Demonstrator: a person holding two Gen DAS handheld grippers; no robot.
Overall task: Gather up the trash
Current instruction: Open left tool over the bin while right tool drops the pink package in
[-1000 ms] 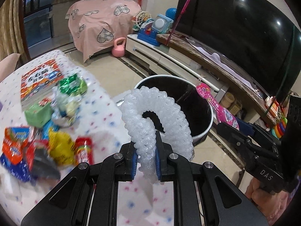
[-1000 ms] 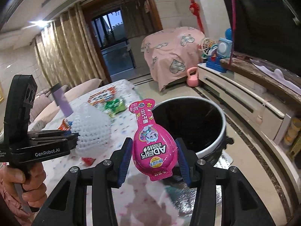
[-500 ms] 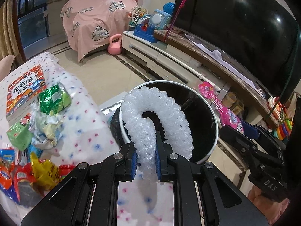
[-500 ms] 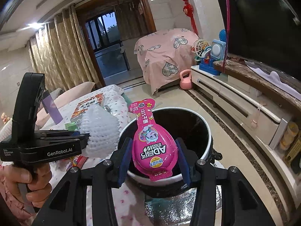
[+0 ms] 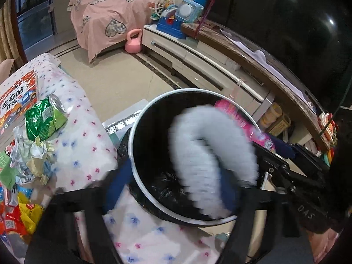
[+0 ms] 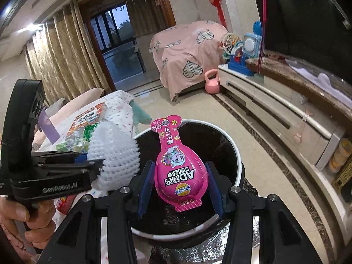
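Observation:
A black-lined trash bin with a white rim stands beside the table; it also shows in the right wrist view. My left gripper is open, its blue pads spread wide. The white foam fruit net is blurred, loose between them over the bin mouth; in the right wrist view the net hangs at the bin's left rim. My right gripper is shut on a pink snack packet, held over the bin. In the left wrist view the packet pokes in from the right.
The table with a dotted cloth holds a green wrapper, crumpled foil and red and yellow wrappers. A TV cabinet runs along the right. A pink kettlebell stands on the floor.
My left gripper has opened and let go of the foam net, which is dropping over the bin. Both grippers moved closer over the bin. The right one still holds the pink packet.

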